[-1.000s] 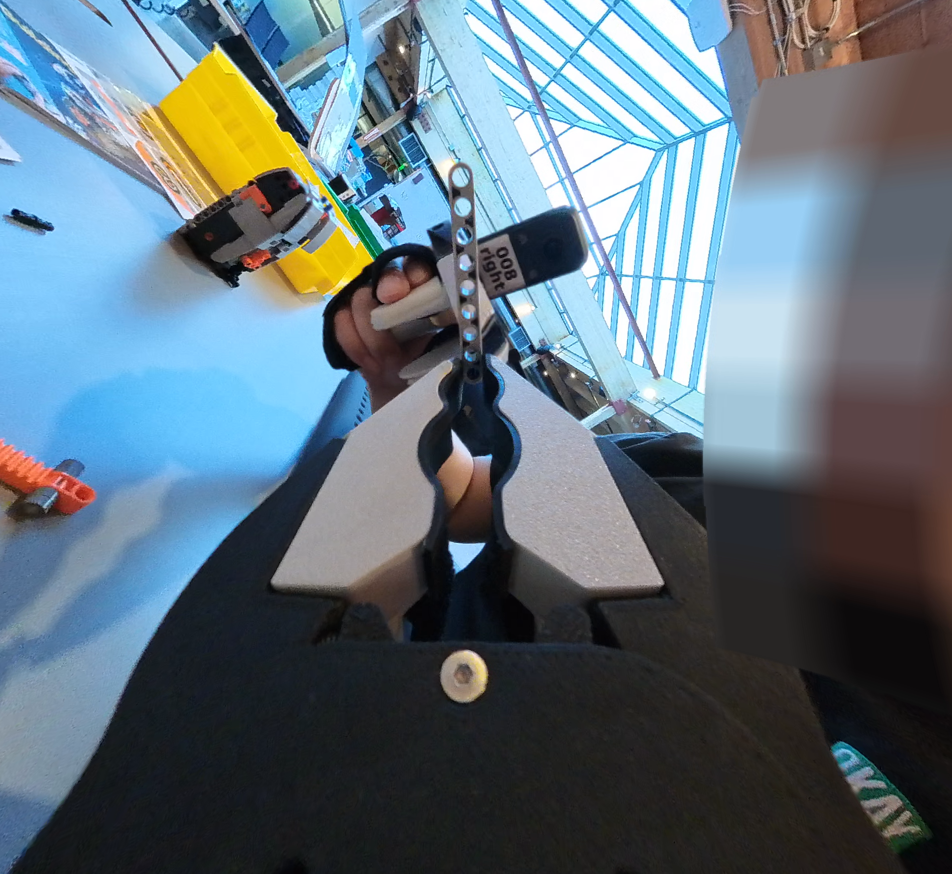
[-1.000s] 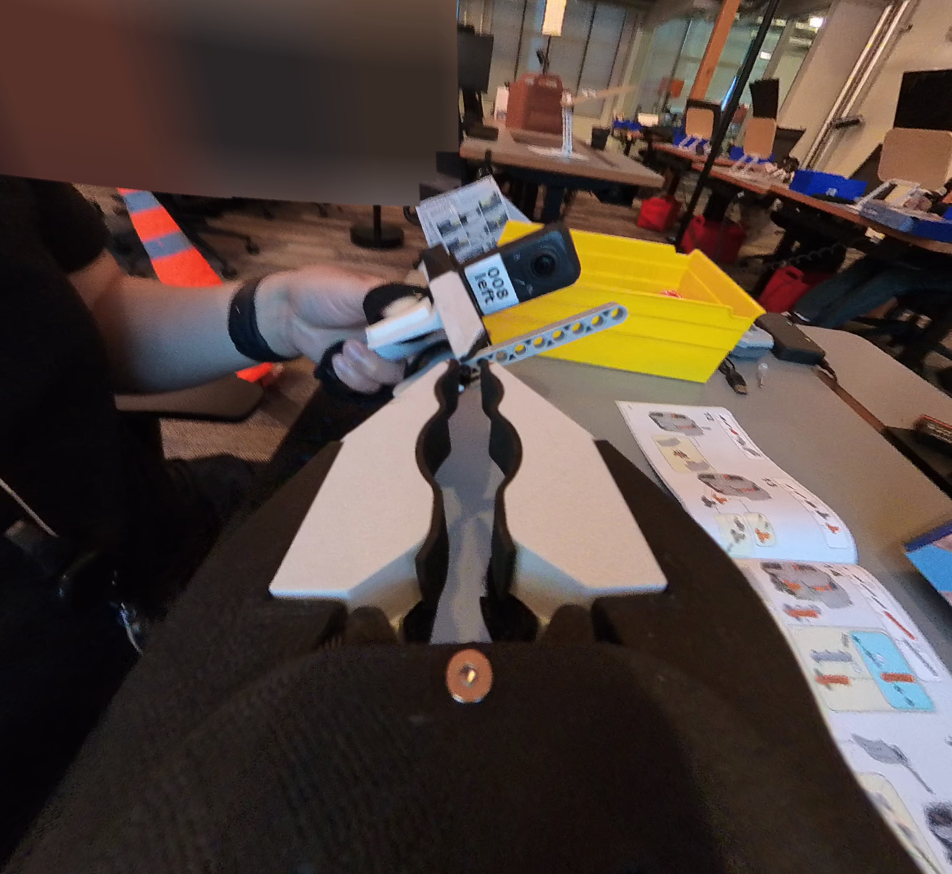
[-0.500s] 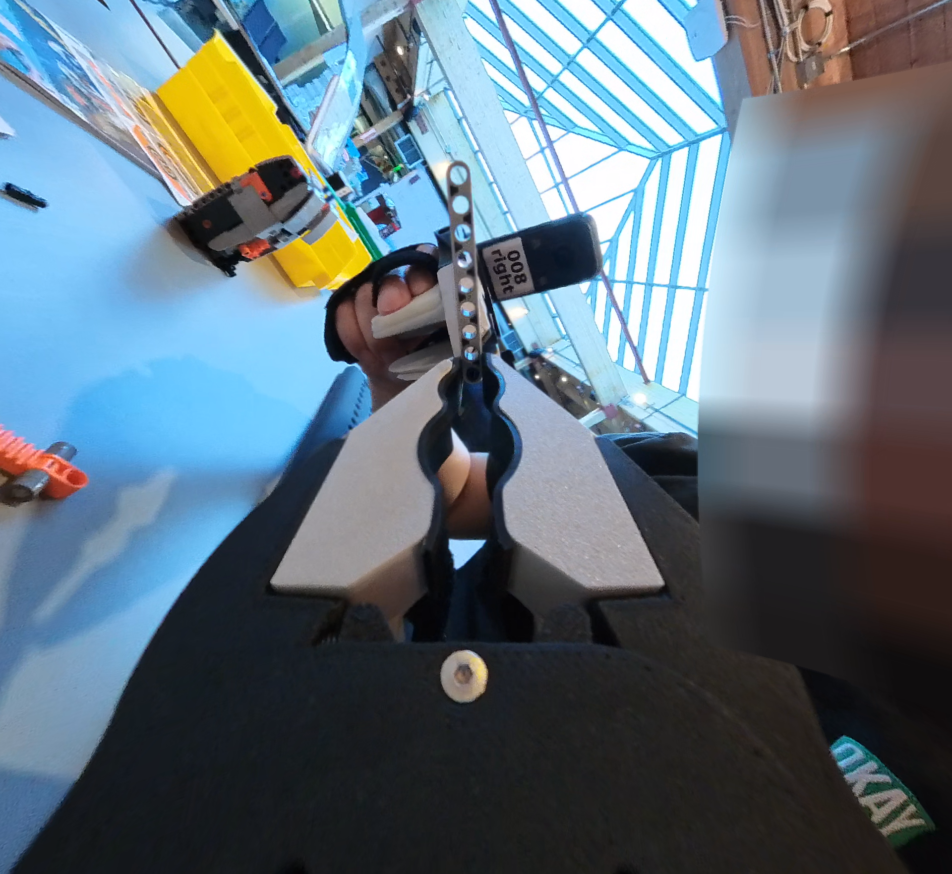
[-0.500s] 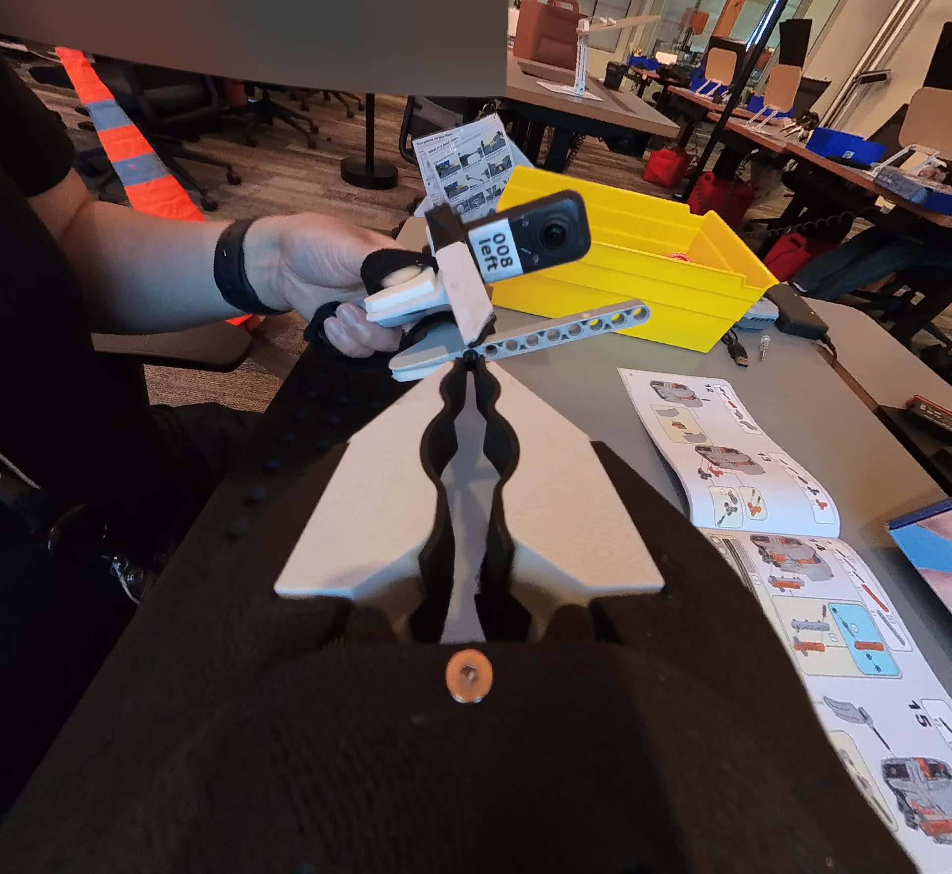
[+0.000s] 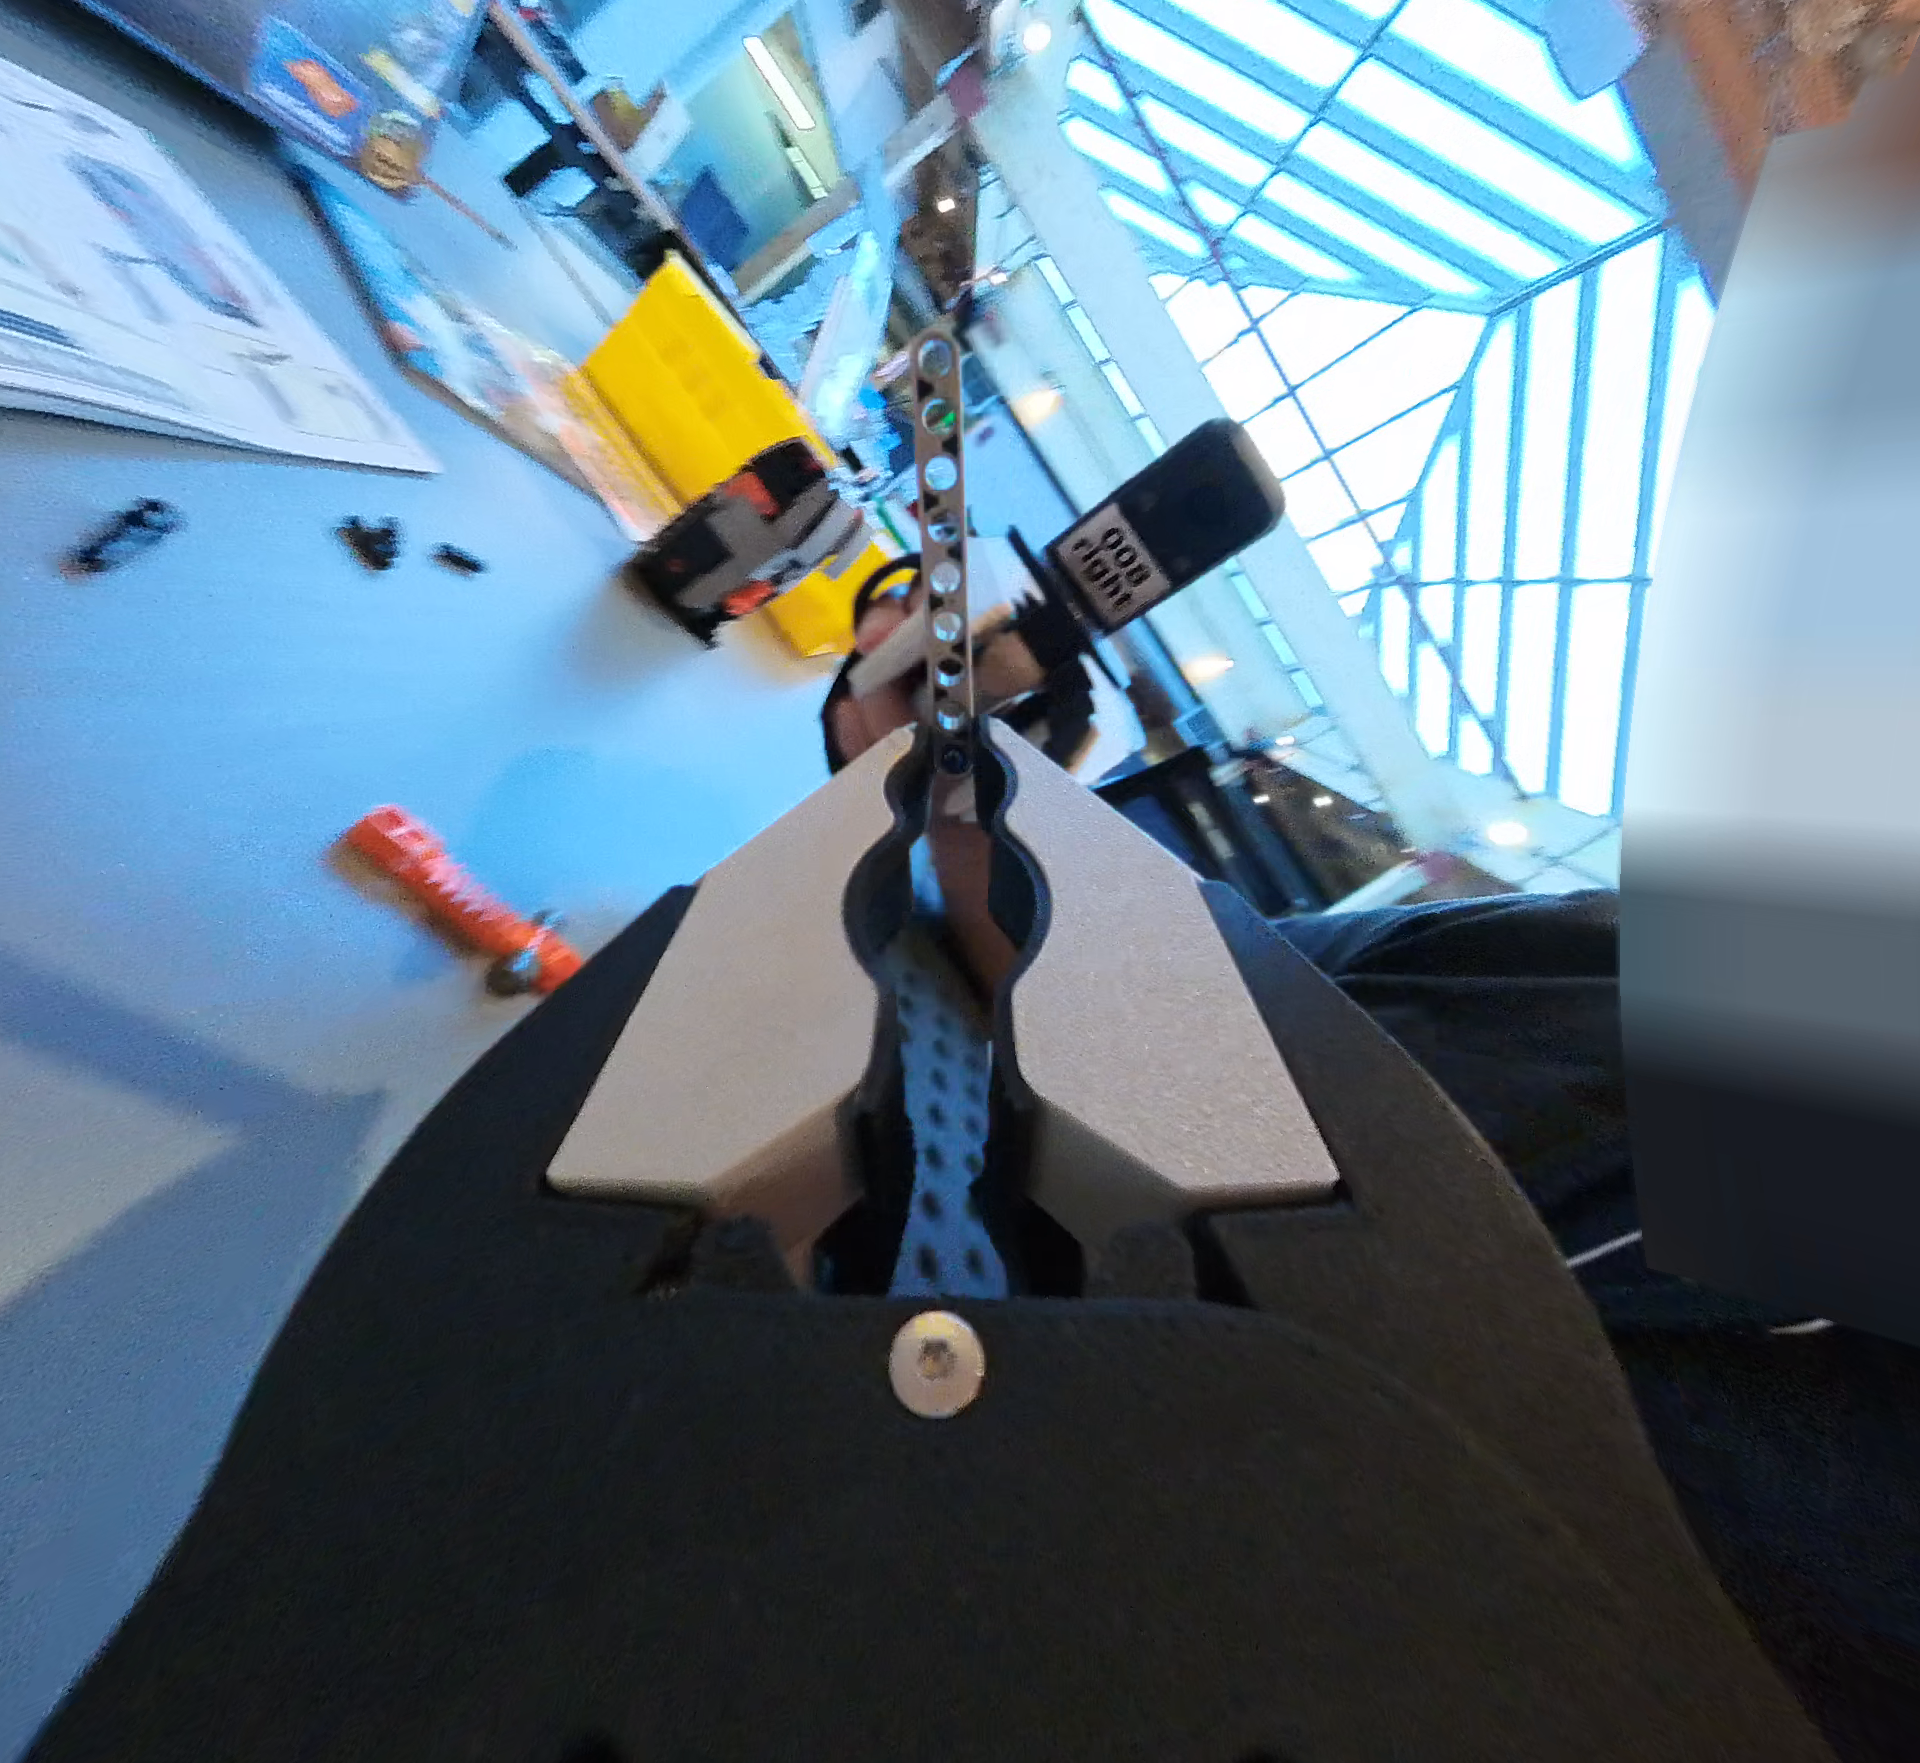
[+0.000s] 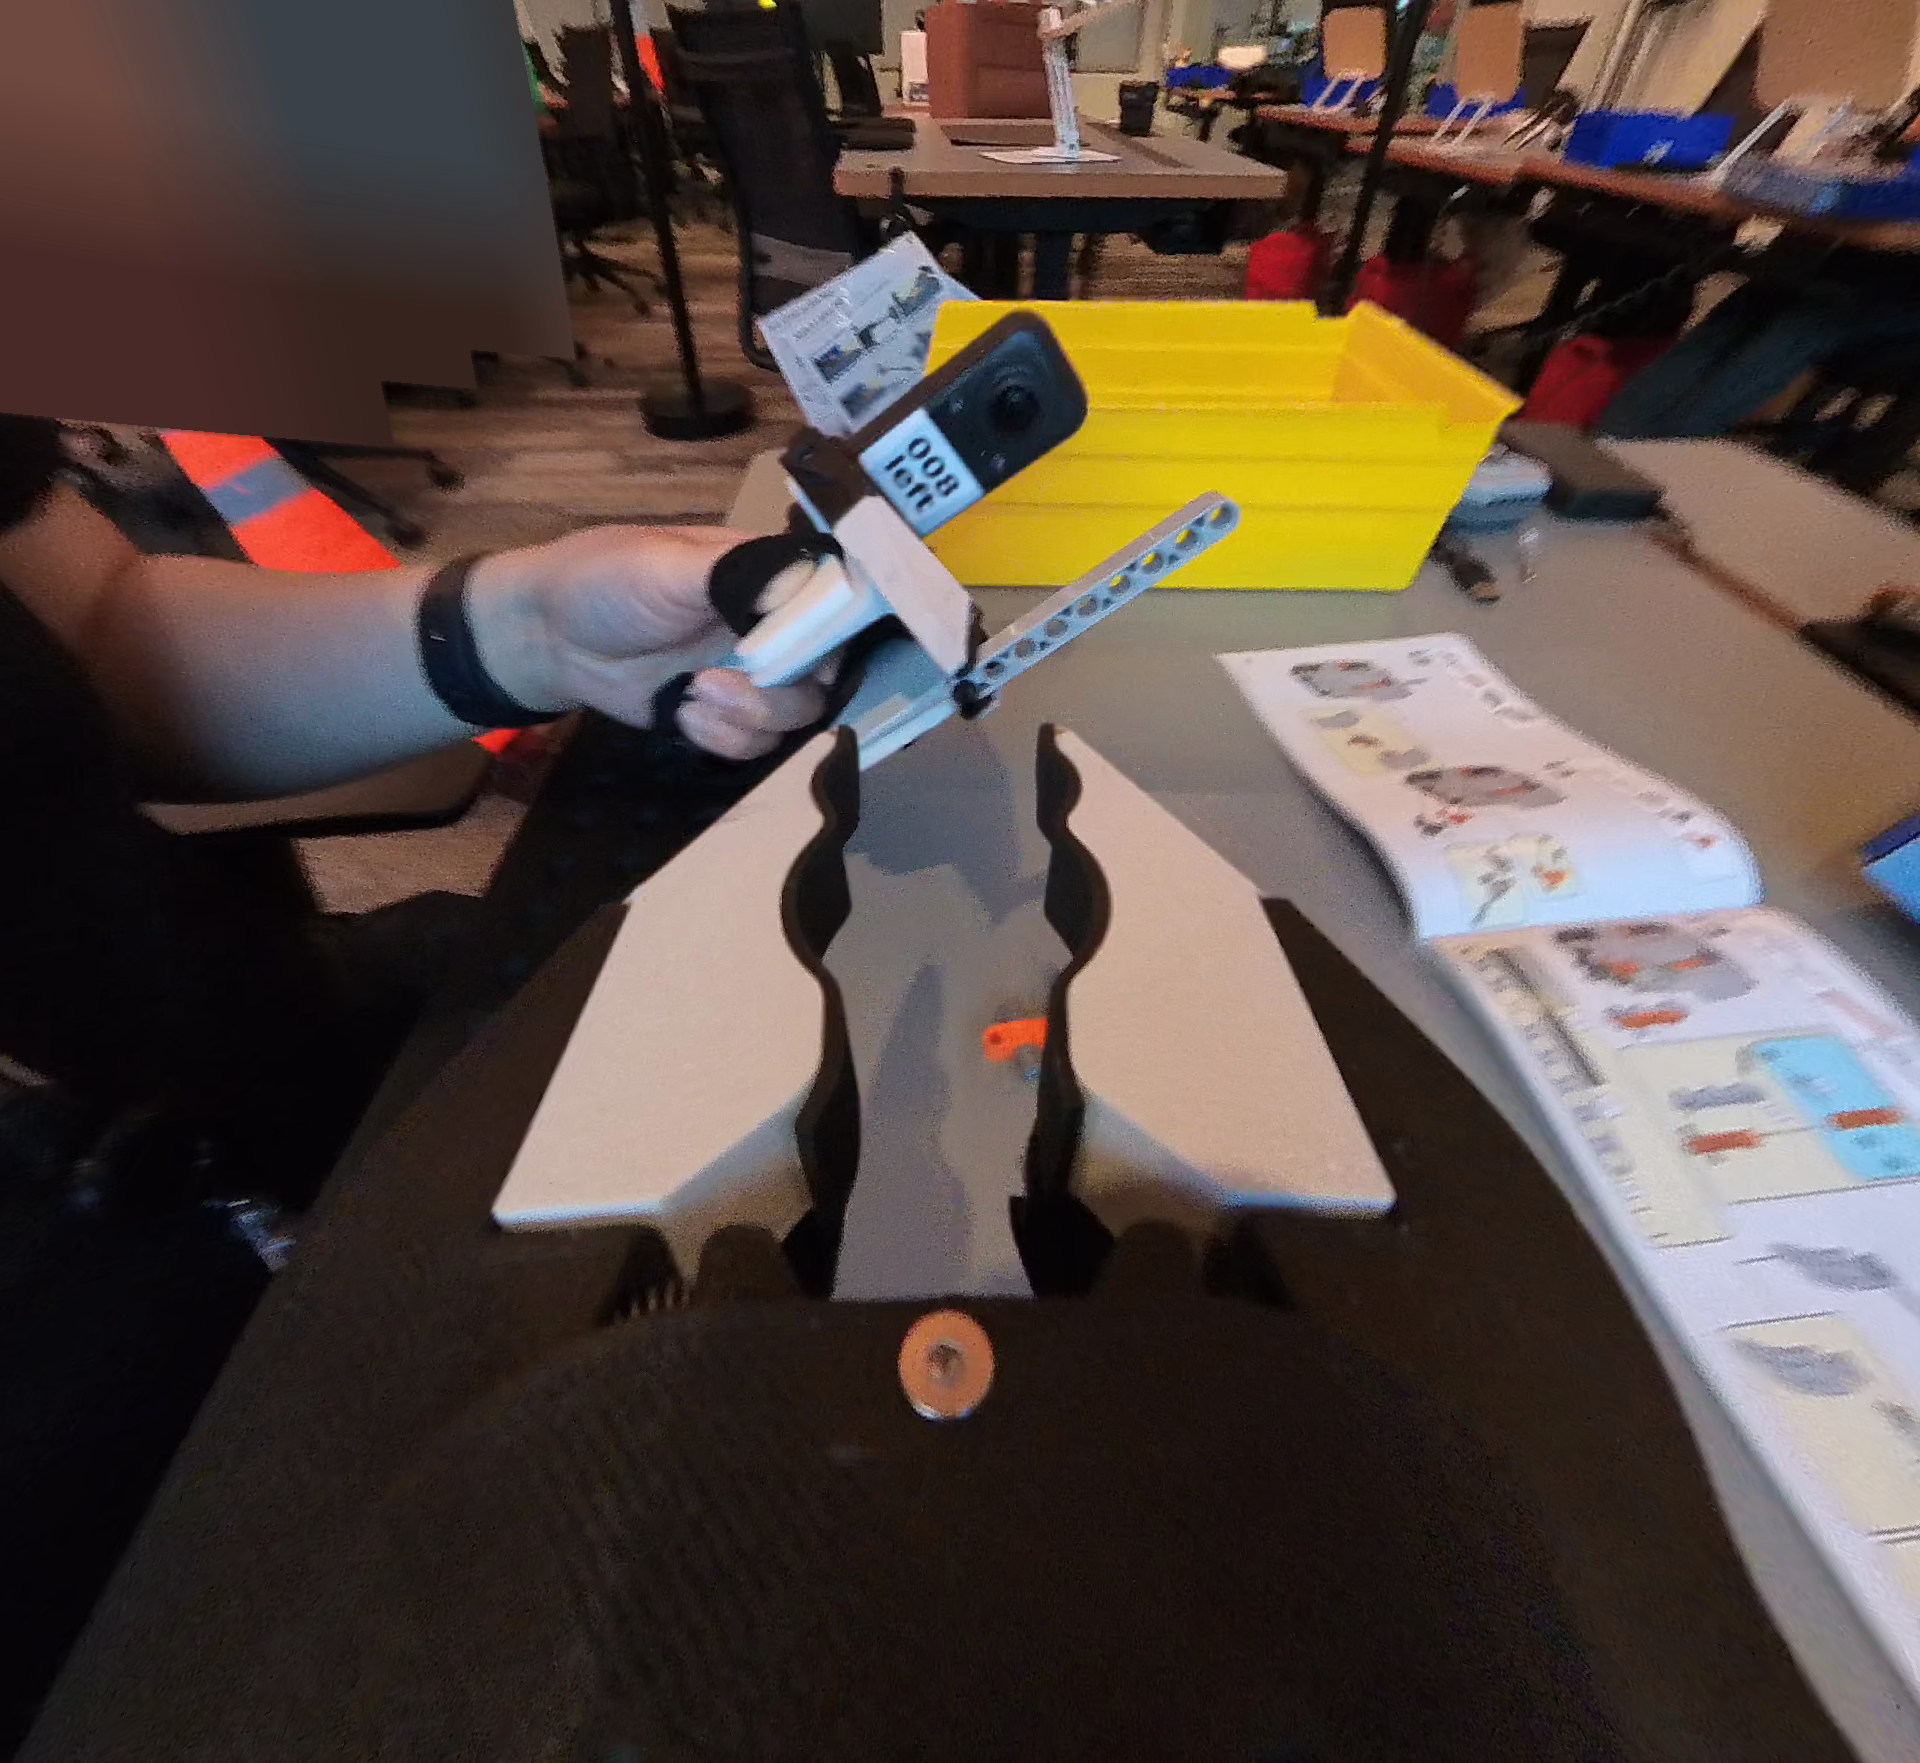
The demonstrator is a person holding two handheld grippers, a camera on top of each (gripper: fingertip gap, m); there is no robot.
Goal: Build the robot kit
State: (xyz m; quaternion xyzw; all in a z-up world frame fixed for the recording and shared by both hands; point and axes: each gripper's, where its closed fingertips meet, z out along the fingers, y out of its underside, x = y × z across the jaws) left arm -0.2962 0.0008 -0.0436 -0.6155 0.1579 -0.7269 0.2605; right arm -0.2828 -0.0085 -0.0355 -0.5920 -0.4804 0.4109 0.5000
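Note:
My left gripper [image 5: 948, 749] is shut on one end of a long grey beam [image 5: 943, 508] with a row of holes and holds it in the air above the table. In the right wrist view the same beam [image 6: 1101, 593] sticks out up and to the right from the left gripper [image 6: 951, 674], with a small black piece at its held end. My right gripper [image 6: 945, 739] is open and empty, its tips just below and short of the beam's held end. The right gripper also shows beyond the beam in the left wrist view [image 5: 914, 664].
A yellow bin [image 6: 1195, 466] stands at the far side of the grey table [image 6: 1610, 633]. An open instruction booklet [image 6: 1475, 778] lies on the right. An orange toothed part [image 5: 457, 903], a partly built model [image 5: 748, 539] and small black pieces [image 5: 364, 539] lie on the table.
My right gripper was shut at the beam's held end; it has opened and drawn back. My left gripper keeps the beam and has swung, so more of the table shows.

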